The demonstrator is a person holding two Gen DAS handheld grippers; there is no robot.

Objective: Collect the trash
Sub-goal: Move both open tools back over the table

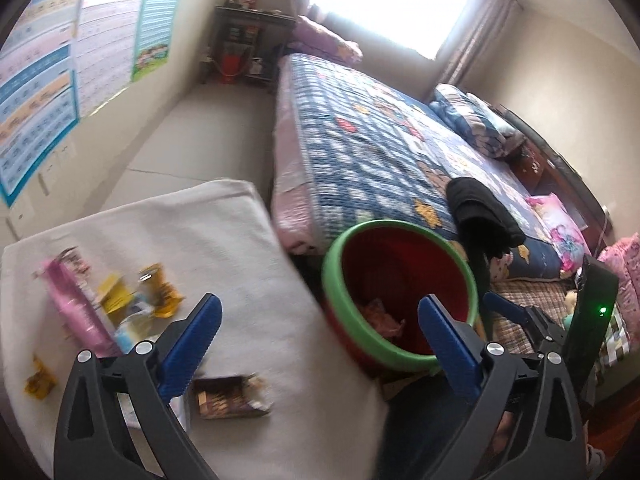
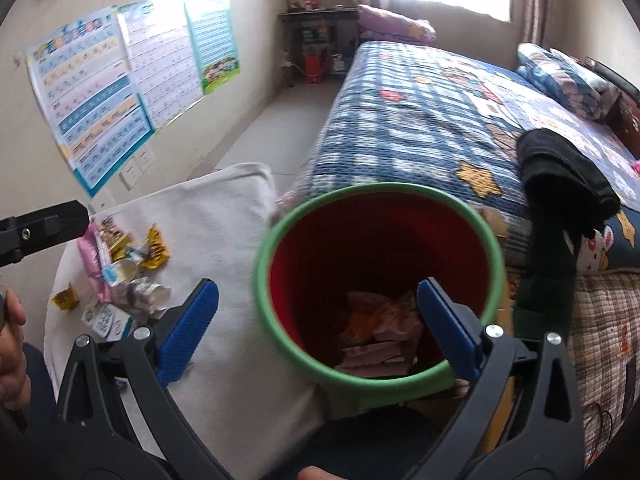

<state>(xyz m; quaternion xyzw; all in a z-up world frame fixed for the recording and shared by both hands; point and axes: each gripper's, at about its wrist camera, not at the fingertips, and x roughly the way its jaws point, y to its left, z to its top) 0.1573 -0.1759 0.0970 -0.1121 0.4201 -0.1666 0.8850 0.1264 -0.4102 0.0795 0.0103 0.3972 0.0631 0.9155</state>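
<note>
A red bin with a green rim (image 1: 400, 224) (image 2: 380, 190) stands between a white-covered table (image 1: 224, 240) (image 2: 224, 216) and the bed; crumpled wrappers (image 2: 380, 340) lie inside it. Loose trash lies on the table: a pink packet (image 1: 76, 312) (image 2: 90, 256), yellow wrappers (image 1: 160, 288) (image 2: 156, 250), a brown box (image 1: 228, 396) and a blue-white carton (image 2: 106, 320). My left gripper (image 1: 320, 320) is open and empty, over the table's right edge by the bin. My right gripper (image 2: 318, 308) is open and empty over the bin's mouth; it also shows in the left wrist view (image 1: 504, 308).
A bed with a blue checked quilt (image 1: 380, 136) (image 2: 420, 120) fills the right side, black cloth (image 1: 480, 208) (image 2: 560, 172) on it. Posters (image 2: 120, 72) hang on the left wall. A dark shelf (image 1: 248, 44) stands at the far end of the floor strip.
</note>
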